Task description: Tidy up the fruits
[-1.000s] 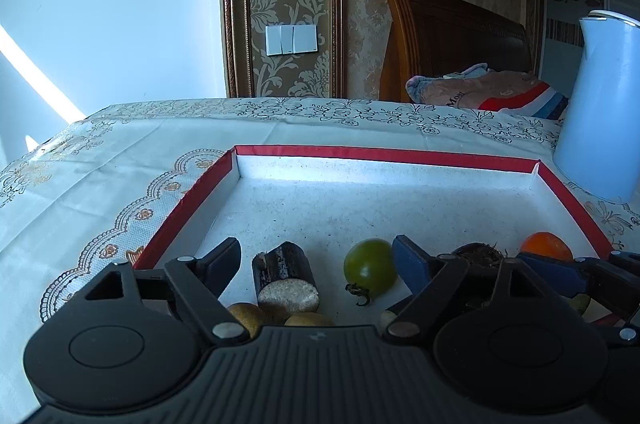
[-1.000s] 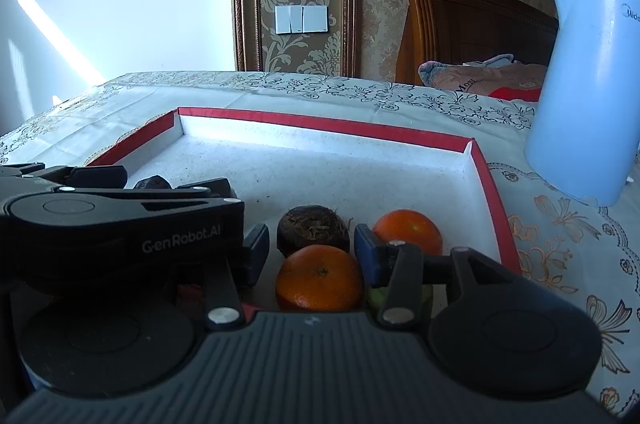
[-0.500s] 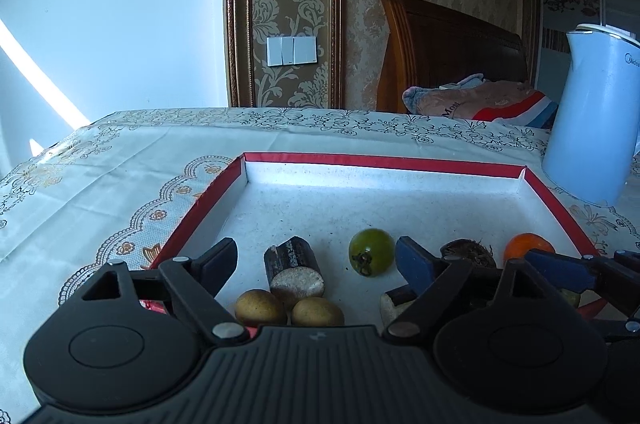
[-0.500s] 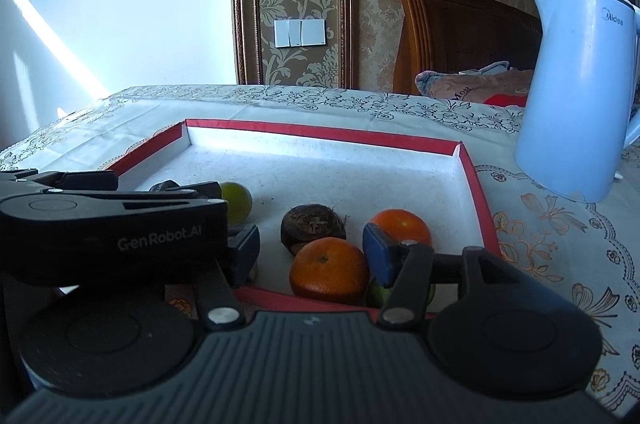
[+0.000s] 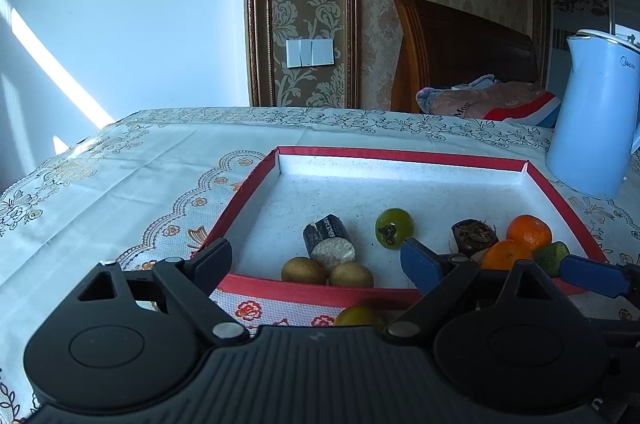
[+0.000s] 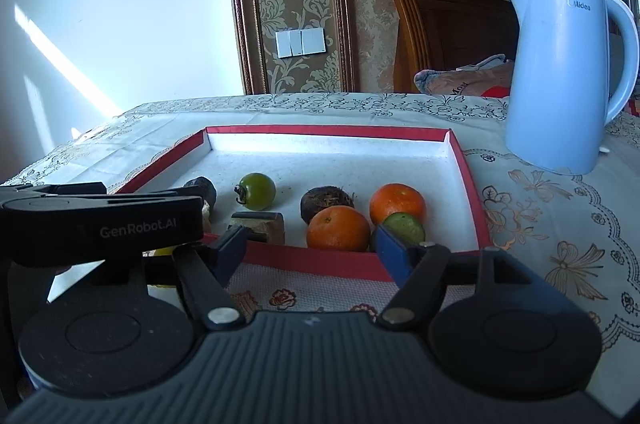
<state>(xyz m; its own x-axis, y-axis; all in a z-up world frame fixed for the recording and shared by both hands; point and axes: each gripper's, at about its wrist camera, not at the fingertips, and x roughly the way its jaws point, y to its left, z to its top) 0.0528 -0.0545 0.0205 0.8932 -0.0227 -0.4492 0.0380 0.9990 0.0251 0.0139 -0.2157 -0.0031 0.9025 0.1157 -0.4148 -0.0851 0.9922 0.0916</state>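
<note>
A red-rimmed tray (image 5: 308, 291) with a white floor holds the fruit. In it lie two brown kiwis (image 5: 303, 270), a dark cut cane piece (image 5: 328, 242), a green tomato (image 5: 394, 222), a dark brown husked fruit (image 5: 474, 234), two oranges (image 5: 528, 232) and a lime (image 5: 554, 256). My left gripper (image 5: 316, 260) hovers at the tray's near rim, its jaws opening with nothing between them. My right gripper (image 6: 312, 250) is just short of the near rim. Its jaws are opening too and hold nothing; the nearer orange (image 6: 338, 228) rests free in the tray beyond them.
A pale blue electric kettle (image 6: 568, 72) stands on the patterned tablecloth (image 6: 560, 232) right of the tray. A yellowish fruit (image 5: 356, 316) lies on the cloth outside the near rim. A wooden chair back (image 5: 460, 56) with folded cloth is behind the table.
The right jaws, narrow around an orange a second ago, have spread and left it in the tray. Both grippers have drawn back from the tray toward its near rim.
</note>
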